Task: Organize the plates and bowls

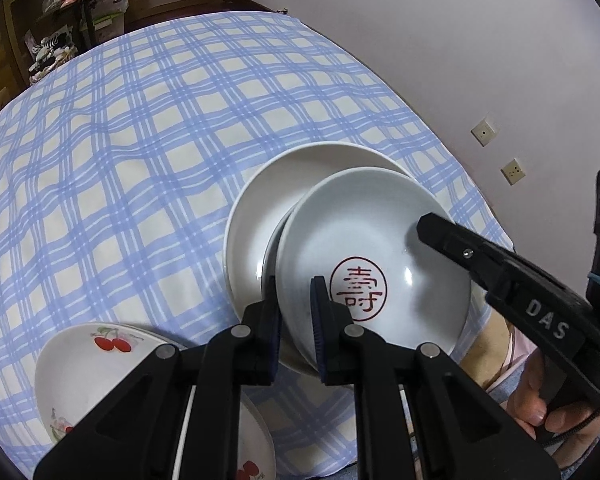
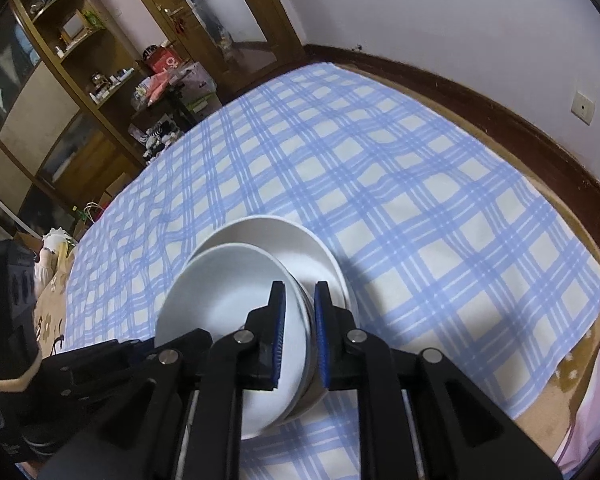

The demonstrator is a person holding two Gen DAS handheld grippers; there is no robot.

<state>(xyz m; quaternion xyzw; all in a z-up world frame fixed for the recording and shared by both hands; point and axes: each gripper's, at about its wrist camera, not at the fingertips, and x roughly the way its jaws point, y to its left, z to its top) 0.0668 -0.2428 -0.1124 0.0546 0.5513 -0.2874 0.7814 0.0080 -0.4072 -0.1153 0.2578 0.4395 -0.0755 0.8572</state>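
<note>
A white bowl (image 1: 380, 240) with a red seal character inside sits tilted in a larger white plate (image 1: 256, 208) on the blue checked cloth. My left gripper (image 1: 296, 320) is shut on the bowl's near rim, one pad inside and one outside. My right gripper (image 1: 426, 226) comes in from the right and grips the opposite rim. In the right wrist view the bowl (image 2: 228, 300) has its rim clamped between the blue pads of the right gripper (image 2: 300, 330), with the white plate (image 2: 320, 256) under it.
A cherry-patterned plate (image 1: 88, 364) lies at the lower left, partly under my left gripper. The checked cloth (image 2: 420, 200) stretches away to a wall with a dark skirting board. Wooden cabinets (image 2: 60, 92) stand at the left. A hand (image 1: 540, 396) holds the right gripper.
</note>
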